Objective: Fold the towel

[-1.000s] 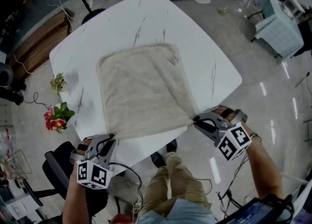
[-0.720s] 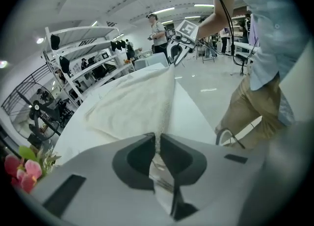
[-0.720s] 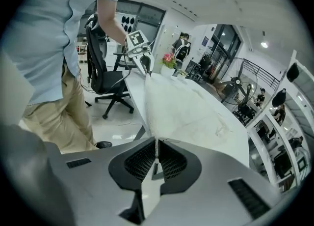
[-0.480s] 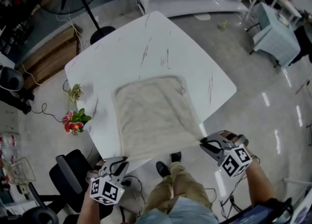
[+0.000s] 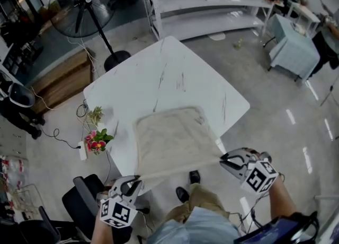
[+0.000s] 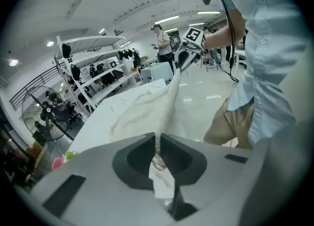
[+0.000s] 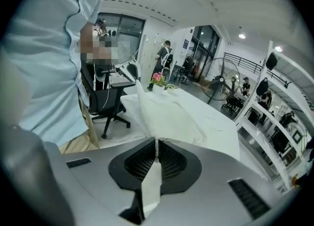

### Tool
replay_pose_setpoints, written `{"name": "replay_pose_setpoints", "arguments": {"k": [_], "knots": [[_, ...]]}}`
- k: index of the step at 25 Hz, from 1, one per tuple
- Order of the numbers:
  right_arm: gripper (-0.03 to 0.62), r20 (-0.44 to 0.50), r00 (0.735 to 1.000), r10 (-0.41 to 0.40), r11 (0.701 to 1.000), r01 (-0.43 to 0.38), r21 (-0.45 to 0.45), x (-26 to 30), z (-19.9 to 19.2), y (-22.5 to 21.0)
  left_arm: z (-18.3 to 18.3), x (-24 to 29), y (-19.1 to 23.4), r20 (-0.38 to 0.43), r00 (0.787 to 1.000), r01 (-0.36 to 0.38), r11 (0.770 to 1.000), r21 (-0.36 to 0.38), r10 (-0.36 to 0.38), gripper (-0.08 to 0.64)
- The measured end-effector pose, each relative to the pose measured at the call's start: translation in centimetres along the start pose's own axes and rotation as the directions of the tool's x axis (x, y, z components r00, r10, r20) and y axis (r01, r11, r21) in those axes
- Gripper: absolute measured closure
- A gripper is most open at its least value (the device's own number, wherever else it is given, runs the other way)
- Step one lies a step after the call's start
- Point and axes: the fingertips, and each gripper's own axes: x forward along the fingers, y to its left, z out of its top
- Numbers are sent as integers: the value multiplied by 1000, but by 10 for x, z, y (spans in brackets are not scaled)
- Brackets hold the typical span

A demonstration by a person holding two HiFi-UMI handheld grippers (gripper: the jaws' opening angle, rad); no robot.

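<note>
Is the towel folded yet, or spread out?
Spread out, not folded: the towel is one layer, far part on the table, near edge held taut between the left tool and right tool, each shut on a corner.

no readable text, labels or numbers anywhere

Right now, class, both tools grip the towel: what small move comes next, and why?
Probably carry both corners forward toward the far edge: left tool and right tool each clamp a near corner of the towel, raised off the table; its far half lies flat.
</note>
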Motion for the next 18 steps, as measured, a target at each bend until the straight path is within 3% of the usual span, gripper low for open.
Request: {"name": "replay_pose_setpoints", "arguments": {"k": [7,18], "knots": [[558,94,994,-53,993,43,106,0,26,-64,29,4,68,43,998,-33,997,-65,36,523],[557,85,996,-37,976,18,216,47,22,-164,34,60,153,-6,999,-47,985,-165,46,523]]}}
